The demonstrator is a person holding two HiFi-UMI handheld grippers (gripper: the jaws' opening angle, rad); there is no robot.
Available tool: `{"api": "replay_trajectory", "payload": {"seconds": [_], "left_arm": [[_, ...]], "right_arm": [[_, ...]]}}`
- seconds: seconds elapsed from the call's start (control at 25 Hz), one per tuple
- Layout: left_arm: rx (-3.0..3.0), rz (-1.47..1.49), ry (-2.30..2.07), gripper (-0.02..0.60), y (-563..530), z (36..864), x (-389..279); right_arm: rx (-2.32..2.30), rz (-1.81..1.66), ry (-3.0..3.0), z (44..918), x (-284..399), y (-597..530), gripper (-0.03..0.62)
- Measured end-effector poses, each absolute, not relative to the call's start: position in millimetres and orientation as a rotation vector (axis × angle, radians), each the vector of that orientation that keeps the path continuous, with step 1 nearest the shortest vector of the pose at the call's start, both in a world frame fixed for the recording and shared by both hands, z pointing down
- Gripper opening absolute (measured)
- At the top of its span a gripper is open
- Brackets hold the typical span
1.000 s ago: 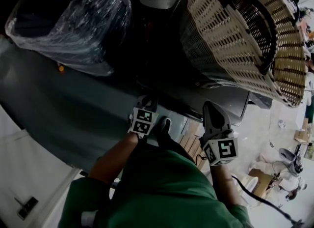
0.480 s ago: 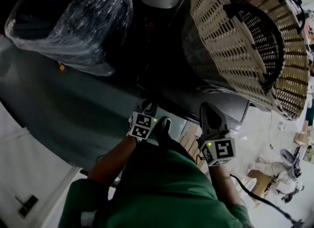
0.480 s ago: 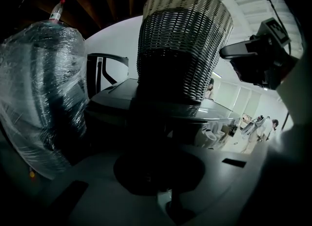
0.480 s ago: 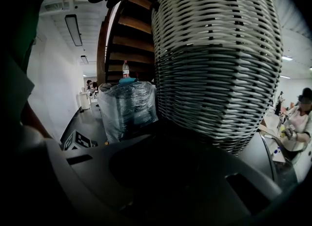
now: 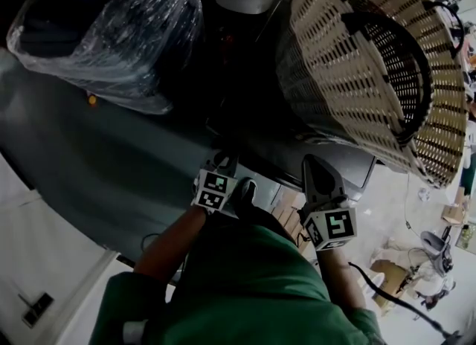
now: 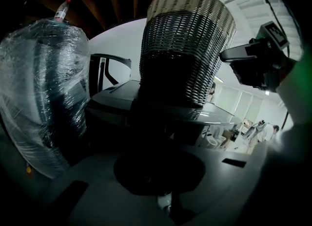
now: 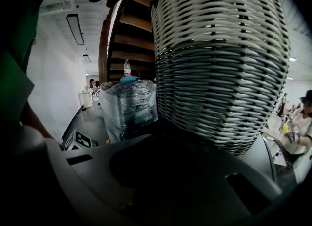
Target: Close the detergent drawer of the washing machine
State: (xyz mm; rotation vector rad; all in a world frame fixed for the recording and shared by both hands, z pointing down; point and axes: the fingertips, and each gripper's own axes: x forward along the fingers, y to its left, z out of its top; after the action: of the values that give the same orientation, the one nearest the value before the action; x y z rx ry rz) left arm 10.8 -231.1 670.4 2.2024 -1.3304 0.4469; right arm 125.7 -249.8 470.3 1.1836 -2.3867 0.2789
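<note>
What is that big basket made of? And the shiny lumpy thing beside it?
The basket looks like woven wicker or plastic strips, pale and matte: crisscross bands with gaps show. The bundle seems wrapped in clear plastic film: crinkly, glossy, see-through over something dark.

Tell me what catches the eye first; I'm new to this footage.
A tall wicker basket stands on the grey machine top at upper right. A bundle wrapped in shiny plastic film sits at upper left. The left gripper and right gripper hang side by side below.
</note>
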Motion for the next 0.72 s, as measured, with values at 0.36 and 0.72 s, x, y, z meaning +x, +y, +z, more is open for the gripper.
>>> {"api": "replay_trajectory", "payload": {"seconds": [0.36,0.72], "left_arm": [[2.203,0.510,-1.302,0.021,-229,671,12],[2.144,0.475,-1.498,0.021,-211,623,-26]], "right_arm": [[1.151,0.265,-2.420,462,119,-240,0.015],[1.146,0.254,-2.459,447,129,-220,0.015]]}}
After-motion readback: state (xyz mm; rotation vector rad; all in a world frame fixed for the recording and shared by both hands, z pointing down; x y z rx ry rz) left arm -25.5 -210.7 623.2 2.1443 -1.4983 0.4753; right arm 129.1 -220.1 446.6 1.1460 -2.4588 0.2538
